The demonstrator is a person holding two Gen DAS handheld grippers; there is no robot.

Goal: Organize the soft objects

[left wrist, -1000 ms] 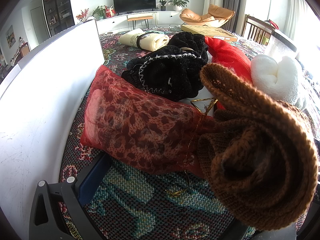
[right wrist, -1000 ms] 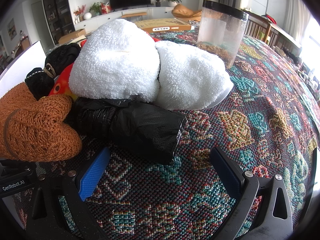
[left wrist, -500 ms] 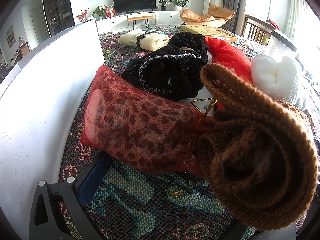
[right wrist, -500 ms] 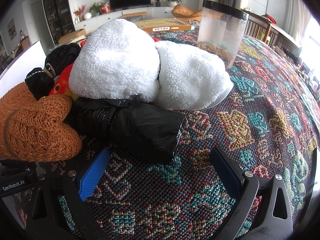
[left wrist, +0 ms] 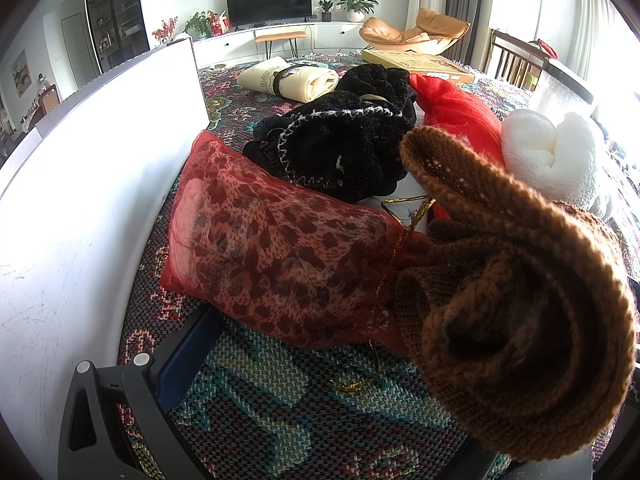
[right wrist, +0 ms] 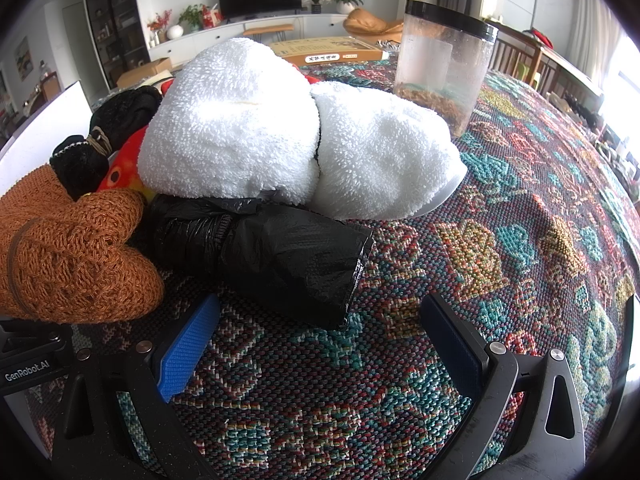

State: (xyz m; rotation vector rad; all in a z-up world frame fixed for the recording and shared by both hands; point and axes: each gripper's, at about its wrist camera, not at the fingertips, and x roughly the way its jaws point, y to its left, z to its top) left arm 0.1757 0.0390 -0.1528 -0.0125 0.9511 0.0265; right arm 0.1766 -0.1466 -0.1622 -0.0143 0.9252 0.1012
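Right claw (right wrist: pixel 320 344): its two blue-padded fingers stand wide apart just above the bench (right wrist: pixel 500 248), which is covered by a patterned woven cloth; nothing lies between them. Just ahead of the fingers lies a black plastic bundle (right wrist: pixel 280 256), flat on the cloth. Behind and touching it rests a rolled white towel (right wrist: pixel 288 132). To the left sits a brown knitted piece (right wrist: pixel 76 256), with a black fuzzy item (right wrist: pixel 108 136) and a red-orange soft thing (right wrist: pixel 120 168) behind it. A clear jar (right wrist: pixel 444 68) with a black lid stands upright behind the towel.

Left claw (left wrist: pixel 320 392): only the left finger (left wrist: pixel 188 356) with its blue pad is seen; the right finger is hidden by the brown knitted piece (left wrist: pixel 520 320), which fills the right foreground, so whether the claw holds it cannot be told. A red spotted mesh pouch (left wrist: pixel 272 252) lies on the cloth just ahead, touching the knit. Beyond it lie the black fuzzy item (left wrist: pixel 344 148), a red cloth (left wrist: pixel 456 112), the white towel (left wrist: pixel 552 156) and a cream roll (left wrist: pixel 288 80). A white wall of a box (left wrist: pixel 80 200) runs along the left
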